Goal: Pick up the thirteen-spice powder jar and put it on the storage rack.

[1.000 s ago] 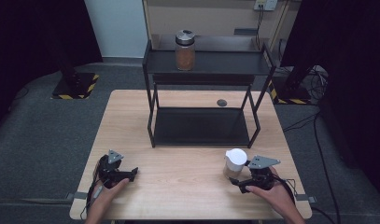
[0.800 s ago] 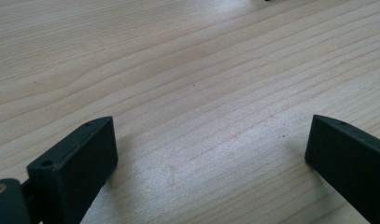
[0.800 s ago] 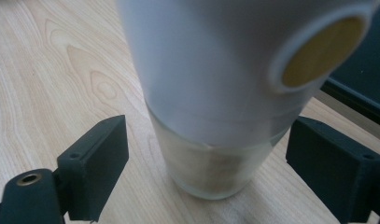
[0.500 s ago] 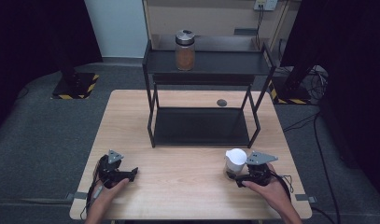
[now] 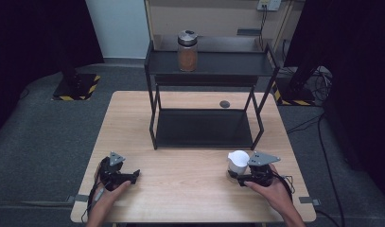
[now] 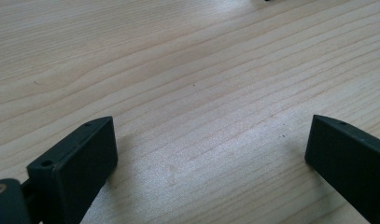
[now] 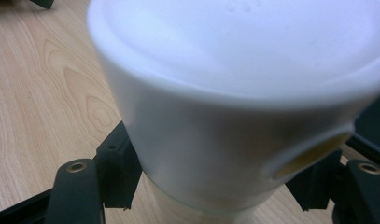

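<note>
Grasp stage: right gripper, jaws having just closed, clamps the white plastic lidded container standing at the pale wooden table's near right; lifting remains; left gripper rests wide open, empty.

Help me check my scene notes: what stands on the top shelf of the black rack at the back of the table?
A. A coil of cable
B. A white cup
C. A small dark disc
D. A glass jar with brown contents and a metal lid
D: in the high view a lidded glass jar with brown contents stands on the top shelf of the black rack.
</note>
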A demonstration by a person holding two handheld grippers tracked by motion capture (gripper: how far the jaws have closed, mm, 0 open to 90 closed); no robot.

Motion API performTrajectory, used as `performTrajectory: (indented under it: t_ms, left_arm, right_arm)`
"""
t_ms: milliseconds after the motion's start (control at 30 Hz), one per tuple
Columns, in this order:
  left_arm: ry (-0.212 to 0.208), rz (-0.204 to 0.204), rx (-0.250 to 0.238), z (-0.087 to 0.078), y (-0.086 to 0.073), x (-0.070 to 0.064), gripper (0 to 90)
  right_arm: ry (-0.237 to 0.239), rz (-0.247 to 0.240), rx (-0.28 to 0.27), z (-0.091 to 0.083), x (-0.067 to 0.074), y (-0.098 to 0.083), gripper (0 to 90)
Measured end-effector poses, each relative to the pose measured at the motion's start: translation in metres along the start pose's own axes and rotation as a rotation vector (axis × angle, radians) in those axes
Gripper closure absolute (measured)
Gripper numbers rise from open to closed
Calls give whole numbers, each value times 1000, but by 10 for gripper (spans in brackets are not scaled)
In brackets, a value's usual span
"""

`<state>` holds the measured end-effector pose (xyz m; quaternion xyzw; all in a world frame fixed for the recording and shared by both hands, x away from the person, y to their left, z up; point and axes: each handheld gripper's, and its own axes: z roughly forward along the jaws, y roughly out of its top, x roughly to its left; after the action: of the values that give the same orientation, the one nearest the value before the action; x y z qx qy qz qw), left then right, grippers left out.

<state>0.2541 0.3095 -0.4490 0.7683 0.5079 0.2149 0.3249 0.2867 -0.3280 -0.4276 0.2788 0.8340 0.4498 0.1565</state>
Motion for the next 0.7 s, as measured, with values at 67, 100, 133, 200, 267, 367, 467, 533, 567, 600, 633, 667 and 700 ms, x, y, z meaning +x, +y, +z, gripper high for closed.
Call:
performTrajectory:
  t_ms: [67,100,133,200,267,367,467,533,567,600,633,667,700]
  left_arm:
    - [0,0,0,0,0,0,10]
    - [0,0,0,0,0,0,10]
    - [0,0,0,0,0,0,10]
    - [0,-1,0,0,0,0,10]
    - [0,-1,0,0,0,0,10]
    - [0,-1,1,0,0,0,10]
    - [0,0,0,0,0,0,9]
    - [-1,0,0,0,0,0,9]
    - [-1,1,0,0,0,0,8]
    - [-2,2,0,0,0,1,7]
    - [-2,2,0,0,0,1,7]
    - [-3,3,1,0,0,1,6]
    - [-3,3,1,0,0,1,5]
  right_arm:
    - [2,-1,-6,0,-2,1,315]
    - [3,-1,-6,1,-3,3,315]
    - [3,-1,-6,1,-3,3,315]
    - [1,-7,-4,2,-6,8,315]
    - [3,-10,-4,2,-8,11,315]
    - [7,-12,-6,2,-13,21,315]
    - [12,-16,-7,2,-16,29,315]
    - [11,-19,-7,2,-18,32,315]
    - [11,-22,-6,2,-19,35,316]
    - [10,-23,-5,3,-20,38,315]
    - [10,-26,-4,3,-21,41,316]
    - [10,-29,-3,3,-23,46,316]
    - [10,-29,-3,3,-23,46,316]
